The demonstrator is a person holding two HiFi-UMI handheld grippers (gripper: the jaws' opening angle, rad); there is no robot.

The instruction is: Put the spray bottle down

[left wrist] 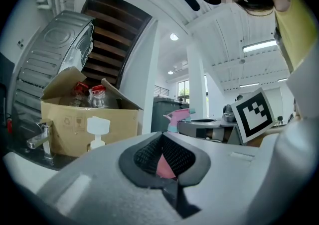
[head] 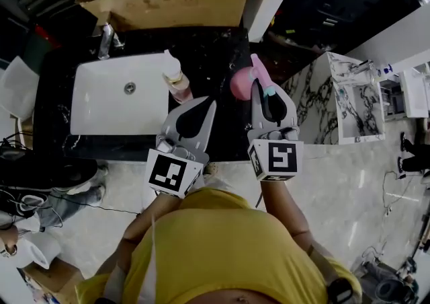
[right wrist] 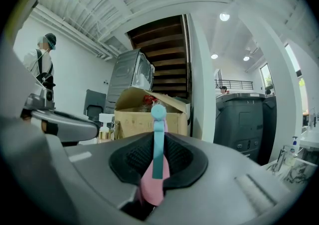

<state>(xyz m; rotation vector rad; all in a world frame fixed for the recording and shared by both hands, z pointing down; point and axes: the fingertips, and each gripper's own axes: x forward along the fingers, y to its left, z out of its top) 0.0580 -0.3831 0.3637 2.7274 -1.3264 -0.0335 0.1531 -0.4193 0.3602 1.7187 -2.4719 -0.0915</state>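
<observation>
Head view: high overhead, facing steeply down onto sink (head: 121, 94), left gripper (head: 209, 102), right gripper (head: 262, 87). Gripper views: low, level, tight behind own jaws, facing box (left wrist: 89, 124) ahead. Shared across all three: box ahead of jaws; also in each gripper view, other tool alongside.

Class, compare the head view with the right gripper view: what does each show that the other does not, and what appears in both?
Only the head view: the white sink, its faucet and the yellow shirt of the person holding the tools.
Only the right gripper view: a person standing far left, the ceiling lights and the dark staircase.
Both: the pink spray bottle clamped in the right claw, the left claw beside it, the cardboard box and the white-capped pump bottle.
</observation>
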